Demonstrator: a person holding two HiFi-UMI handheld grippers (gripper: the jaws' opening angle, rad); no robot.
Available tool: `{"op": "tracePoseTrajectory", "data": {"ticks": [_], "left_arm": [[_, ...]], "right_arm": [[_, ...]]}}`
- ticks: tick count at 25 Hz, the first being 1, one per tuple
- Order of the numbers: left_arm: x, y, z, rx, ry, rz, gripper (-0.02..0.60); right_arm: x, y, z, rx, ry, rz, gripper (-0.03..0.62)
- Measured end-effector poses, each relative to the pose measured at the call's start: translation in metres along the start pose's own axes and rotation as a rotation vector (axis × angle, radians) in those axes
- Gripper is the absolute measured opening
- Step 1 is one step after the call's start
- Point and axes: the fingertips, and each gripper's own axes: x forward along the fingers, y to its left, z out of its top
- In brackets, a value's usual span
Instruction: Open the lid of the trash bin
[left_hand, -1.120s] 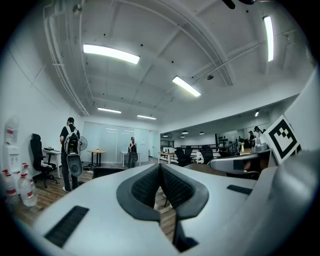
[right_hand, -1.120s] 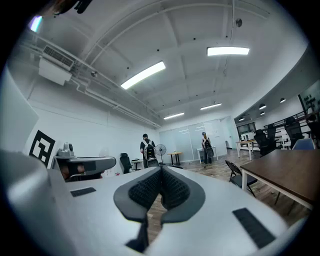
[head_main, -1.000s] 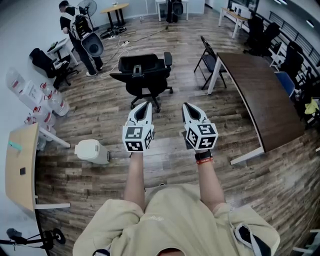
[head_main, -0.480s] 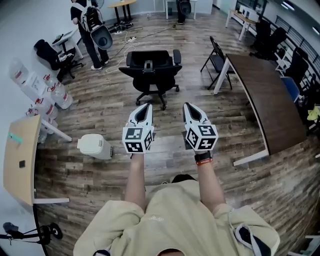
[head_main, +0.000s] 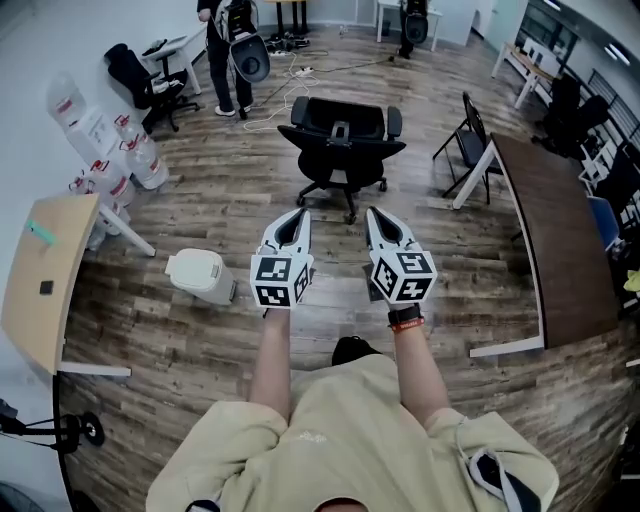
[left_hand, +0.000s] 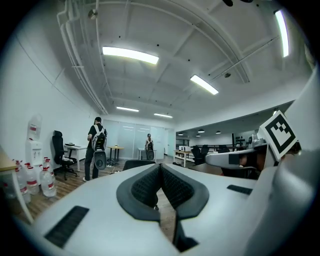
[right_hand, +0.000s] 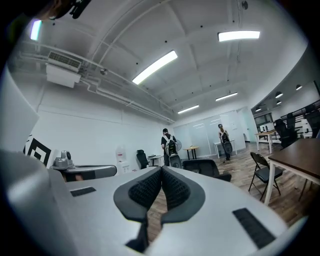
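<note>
Small white trash bin (head_main: 203, 276) stands on the wood floor (head_main: 200, 200), near the corner of the light desk (head_main: 40, 290) and well apart from the left gripper (head_main: 295, 218). Its lid is down, so the contents can't be seen. It's probably light, stiff, smooth plastic that may slide, so lift the lid's free edge. The left gripper and right gripper (head_main: 376, 216) are both pinched together on nothing.

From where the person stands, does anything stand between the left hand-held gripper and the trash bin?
Nothing visible does: only bare floor separates the left hand-held gripper from the trash bin to its left.
</note>
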Motion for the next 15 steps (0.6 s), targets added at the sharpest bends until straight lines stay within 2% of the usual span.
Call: {"op": "tracePoseTrajectory", "data": {"ticks": [3,9,15], "left_arm": [[-0.002,0.029,-0.001,0.002,0.005,0.027,0.025],[-0.005,0.100,-0.005,-0.016,0.010,0.165,0.025],[0.007,0.190,-0.014,-0.037,0.002,0.356,0.025]], "right_arm": [[0.030,0.024,-0.005,-0.015,0.022,0.048,0.015],[0.108,0.073,-0.016,-0.028,0.069,0.215,0.015],[0.200,0.123,-0.029,-0.035,0.116,0.411,0.015]]}}
